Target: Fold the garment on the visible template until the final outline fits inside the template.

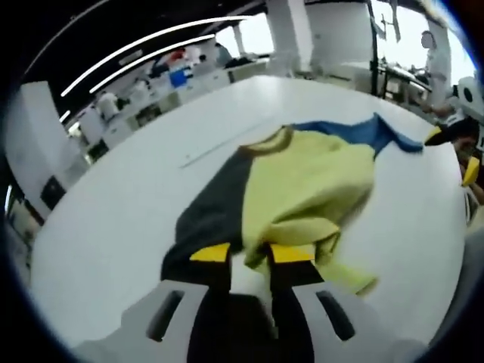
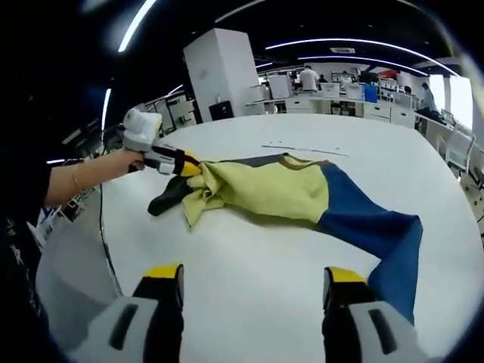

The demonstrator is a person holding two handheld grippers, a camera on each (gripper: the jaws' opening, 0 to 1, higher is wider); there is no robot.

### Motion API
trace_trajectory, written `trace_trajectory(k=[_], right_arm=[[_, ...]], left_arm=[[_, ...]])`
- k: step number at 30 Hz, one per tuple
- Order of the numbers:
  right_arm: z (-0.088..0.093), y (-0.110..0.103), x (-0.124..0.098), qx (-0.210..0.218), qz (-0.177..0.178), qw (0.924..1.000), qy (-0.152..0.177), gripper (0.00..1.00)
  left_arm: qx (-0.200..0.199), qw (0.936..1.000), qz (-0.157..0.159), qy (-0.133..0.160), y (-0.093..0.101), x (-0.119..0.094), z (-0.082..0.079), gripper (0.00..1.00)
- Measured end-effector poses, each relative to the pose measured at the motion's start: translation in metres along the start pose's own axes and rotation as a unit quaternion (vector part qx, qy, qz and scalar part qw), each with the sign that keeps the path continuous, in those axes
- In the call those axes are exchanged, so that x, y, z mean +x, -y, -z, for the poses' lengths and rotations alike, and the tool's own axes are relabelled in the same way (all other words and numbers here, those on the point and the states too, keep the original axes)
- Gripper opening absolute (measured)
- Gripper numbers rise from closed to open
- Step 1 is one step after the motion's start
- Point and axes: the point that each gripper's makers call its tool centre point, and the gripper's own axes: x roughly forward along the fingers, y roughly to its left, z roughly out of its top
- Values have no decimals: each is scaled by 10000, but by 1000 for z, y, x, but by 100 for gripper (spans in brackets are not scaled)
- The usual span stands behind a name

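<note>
A garment (image 1: 302, 189) in yellow, dark grey and blue lies crumpled on the white table (image 1: 113, 227). My left gripper (image 1: 250, 254) is at its near end, with yellow fabric pinched between the yellow-tipped jaws. In the right gripper view the garment (image 2: 272, 189) stretches across the table, and the left gripper (image 2: 187, 166), held by a hand, lifts its yellow and grey end. The blue sleeve (image 2: 378, 234) trails toward my right gripper (image 2: 253, 276), which stands open over bare table. The right gripper (image 1: 454, 153) is also at the far right edge of the left gripper view, beside the blue end.
A thin straight line (image 2: 302, 149) marks the table beyond the garment. The table's (image 2: 249, 310) rounded edge curves behind it. Desks, chairs, a white pillar (image 2: 219, 76) and standing people (image 2: 308, 78) fill the room behind. A person's arm (image 2: 83, 178) reaches in from the left.
</note>
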Motion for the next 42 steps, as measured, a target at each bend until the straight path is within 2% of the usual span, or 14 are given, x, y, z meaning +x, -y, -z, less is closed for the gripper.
trace_trajectory(k=[7,15,24,30,35,39,42], right_arm=[[-11,-10,9,142,-129,9997,160,71],[-26,-32,29,184,-406,9987,246,68],[-35,-49,55,84,-604,9980,187,62],[-39,-53,70,107,-665,9976,164,59],[-42,-60,86,70,-731,9972,118,55],[-45,-63,97,91,-760,9970,130,51],[-46,-65,105,102,-794,9967,116,49]], left_arm=[[-242,9996,23,150,5,-16,1,31],[-377,9986,190,331,30,-33,3,38],[-740,9963,304,312,54,-37,20,40],[-886,9950,327,331,65,-35,28,48],[-1092,9932,257,316,70,-32,33,48],[-1366,9899,235,309,76,-30,41,42],[-1471,9885,198,281,79,-29,46,41]])
